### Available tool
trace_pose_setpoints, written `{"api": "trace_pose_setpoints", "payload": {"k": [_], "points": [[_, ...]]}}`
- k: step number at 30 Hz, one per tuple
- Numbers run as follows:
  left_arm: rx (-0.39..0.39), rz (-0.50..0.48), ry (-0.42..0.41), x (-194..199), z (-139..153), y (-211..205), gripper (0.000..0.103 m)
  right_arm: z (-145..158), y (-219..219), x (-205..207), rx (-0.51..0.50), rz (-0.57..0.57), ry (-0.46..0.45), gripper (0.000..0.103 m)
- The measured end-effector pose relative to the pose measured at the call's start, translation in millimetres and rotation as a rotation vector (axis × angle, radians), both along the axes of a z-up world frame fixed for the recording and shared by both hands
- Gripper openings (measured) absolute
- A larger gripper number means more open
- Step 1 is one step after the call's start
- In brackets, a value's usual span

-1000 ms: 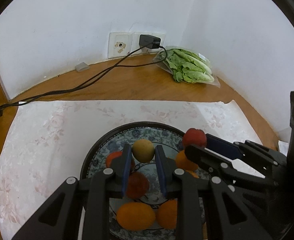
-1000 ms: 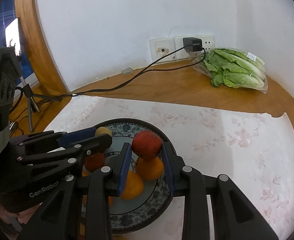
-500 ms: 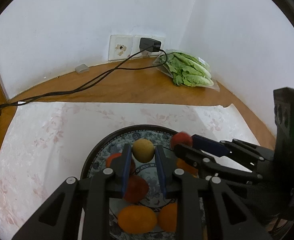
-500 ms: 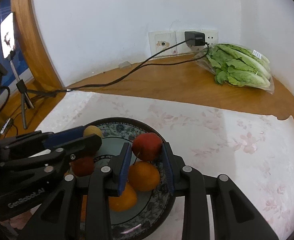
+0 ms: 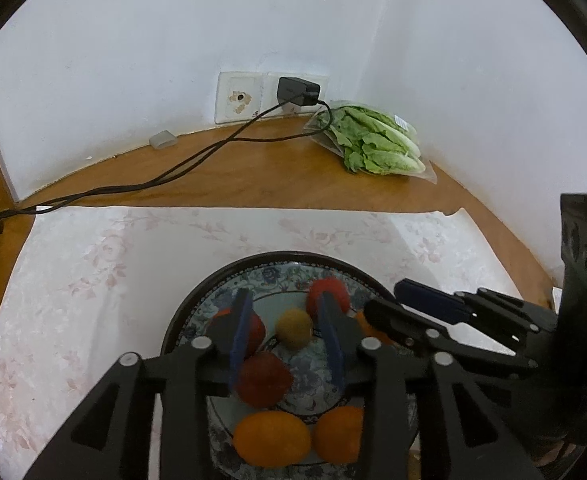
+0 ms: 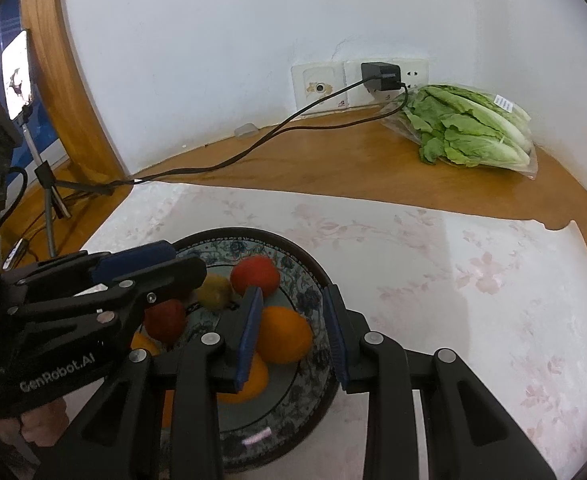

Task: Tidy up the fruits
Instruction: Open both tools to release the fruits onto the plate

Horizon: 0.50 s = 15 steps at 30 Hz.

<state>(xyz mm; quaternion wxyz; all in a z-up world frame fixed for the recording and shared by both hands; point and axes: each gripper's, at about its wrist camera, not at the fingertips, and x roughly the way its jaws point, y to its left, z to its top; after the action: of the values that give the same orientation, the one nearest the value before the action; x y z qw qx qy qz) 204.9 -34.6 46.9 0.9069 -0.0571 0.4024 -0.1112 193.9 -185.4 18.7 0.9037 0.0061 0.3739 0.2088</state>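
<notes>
Two white walls meet in a corner behind a brown wooden bench. Low on the back wall sit two white socket plates; a black charger is plugged into the right one, and its black cable trails left across the wood. A small pale block lies at the foot of the wall. A bag of green lettuce rests in the corner. A pale flowered cloth covers the near part of the bench. At far left stand a wooden frame and a phone on a tripod. Light is soft and even.
</notes>
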Motion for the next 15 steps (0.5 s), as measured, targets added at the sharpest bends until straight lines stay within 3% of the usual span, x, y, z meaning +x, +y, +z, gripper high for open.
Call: {"api": "trace_pose_setpoints", "payload": {"k": [11, 15], "points": [[0.003, 0.008, 0.002, -26, 18, 8, 0.054, 16, -4, -32, 0.029, 0.018, -0.005, 0.042], [0.014, 0.011, 0.014, -41, 23, 11, 0.055, 22, -5, -48, 0.032, 0.016, -0.006, 0.043]]}}
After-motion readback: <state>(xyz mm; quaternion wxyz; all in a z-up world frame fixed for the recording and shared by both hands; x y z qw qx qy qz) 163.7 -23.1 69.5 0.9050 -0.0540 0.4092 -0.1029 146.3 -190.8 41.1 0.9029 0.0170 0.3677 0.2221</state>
